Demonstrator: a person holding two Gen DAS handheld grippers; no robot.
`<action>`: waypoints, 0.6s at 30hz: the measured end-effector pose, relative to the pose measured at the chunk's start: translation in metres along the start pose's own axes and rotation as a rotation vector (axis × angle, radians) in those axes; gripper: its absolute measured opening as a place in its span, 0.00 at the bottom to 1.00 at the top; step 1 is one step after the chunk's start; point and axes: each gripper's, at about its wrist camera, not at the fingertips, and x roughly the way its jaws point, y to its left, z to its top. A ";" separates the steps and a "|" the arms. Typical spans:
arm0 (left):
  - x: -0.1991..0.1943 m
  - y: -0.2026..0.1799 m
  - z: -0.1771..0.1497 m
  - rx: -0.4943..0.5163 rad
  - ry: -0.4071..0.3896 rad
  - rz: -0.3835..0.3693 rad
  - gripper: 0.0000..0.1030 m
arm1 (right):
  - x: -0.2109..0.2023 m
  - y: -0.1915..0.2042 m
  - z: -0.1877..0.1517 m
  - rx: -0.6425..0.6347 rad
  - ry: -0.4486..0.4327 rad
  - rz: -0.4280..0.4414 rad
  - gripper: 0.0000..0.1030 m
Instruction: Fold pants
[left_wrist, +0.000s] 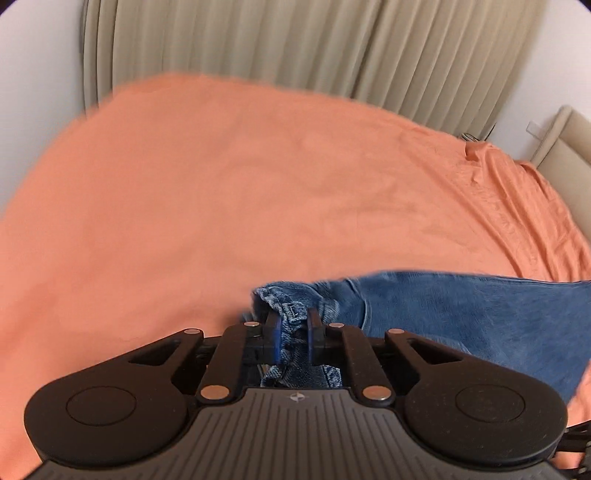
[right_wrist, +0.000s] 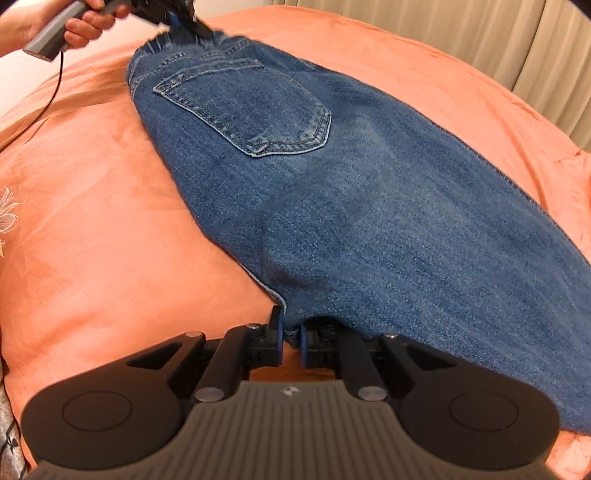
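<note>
Denim fills most of the right wrist view: the jeans (right_wrist: 332, 192) lie on the bed (right_wrist: 110, 229), which is spread with an orange sheet, back pocket (right_wrist: 251, 107) up, already doubled lengthwise as far as I can judge.

At the far left of that view the person's hand (right_wrist: 74, 22) carries the left claw (right_wrist: 184, 18), whose fingers pinch the bunched waistband (left_wrist: 288, 306); the left wrist view confirms it, with gathered blue cloth caught between the two pads and the rest of the jeans trailing off to the right. Nearer the camera, the right claw (right_wrist: 290, 332) is closed on a small fold at the lower edge of the jeans, around the crotch or inseam, and holds only a thin bit of cloth.

That thin hold is the likely weak spot: if the two claws pull apart or lift unevenly, the edge could slip free and the layers would slide out of line. The bunched waistband could also set a crooked crease if it is laid down without smoothing. The soft sheet may wrinkle and drag under the denim.

No box, basket or drawer shows in either view. Beige curtains (left_wrist: 295, 48) hang behind the bed.
</note>
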 end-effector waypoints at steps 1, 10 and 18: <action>-0.005 -0.001 0.004 0.028 -0.026 0.008 0.12 | 0.001 -0.001 0.001 0.012 0.004 0.009 0.04; 0.073 0.007 -0.017 0.046 0.104 0.126 0.14 | 0.003 -0.002 -0.001 0.038 0.015 0.013 0.04; 0.020 0.001 -0.009 0.076 0.040 0.197 0.67 | 0.006 -0.006 -0.001 0.076 0.027 0.004 0.04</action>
